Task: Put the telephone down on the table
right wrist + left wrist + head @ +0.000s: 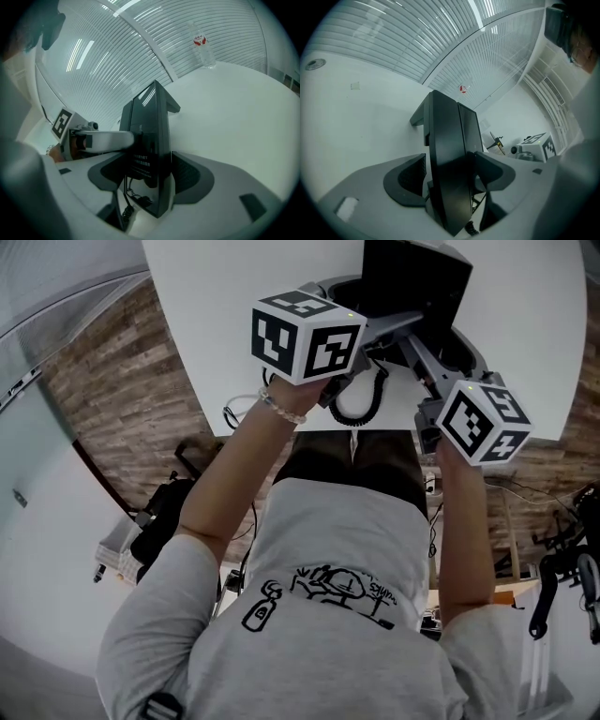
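Black telephone [447,140] stands edge-on between the parted, slack jaws of both the left gripper [451,177] and the right gripper [149,174], its long axis running ahead of them, over the table [234,103]; its underside is hidden.

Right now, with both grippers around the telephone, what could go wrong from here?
1. The telephone stands on edge between the open jaws of the left gripper and the right gripper. Its base is hidden, so if it isn't resting firmly it may topple onto the table.
2. The coiled cord hangs at the table's near edge beside the grippers. It might snag when they pull back and drag the telephone.
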